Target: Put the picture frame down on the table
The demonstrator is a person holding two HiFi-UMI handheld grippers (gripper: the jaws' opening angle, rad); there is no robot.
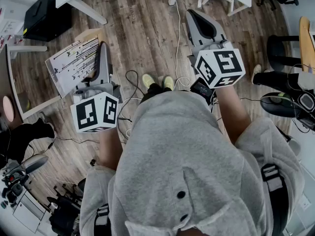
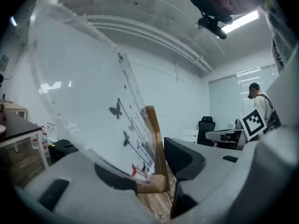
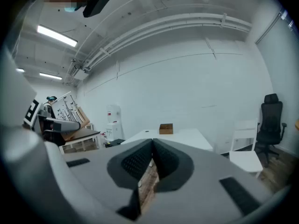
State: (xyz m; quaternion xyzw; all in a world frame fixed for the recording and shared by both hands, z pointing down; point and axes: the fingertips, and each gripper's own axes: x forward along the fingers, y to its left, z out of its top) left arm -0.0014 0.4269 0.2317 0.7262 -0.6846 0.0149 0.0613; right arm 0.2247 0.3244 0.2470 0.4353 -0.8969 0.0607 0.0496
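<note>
Both forearms reach forward, nearly level. The left gripper [image 1: 103, 48], at 10 o'clock, clamps a frame [image 1: 74, 63]. The right gripper [image 1: 197, 18], at 1 o'clock, is closed and empty.

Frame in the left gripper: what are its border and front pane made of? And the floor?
Border of the picture frame: looks like light wood, matte, with a plain tan edge. Pane: clear glossy sheet that reflects the ceiling lights; glass or acrylic, can't tell which. Floor: wood-look planks with visible grain and seams, possibly laminate.
</note>
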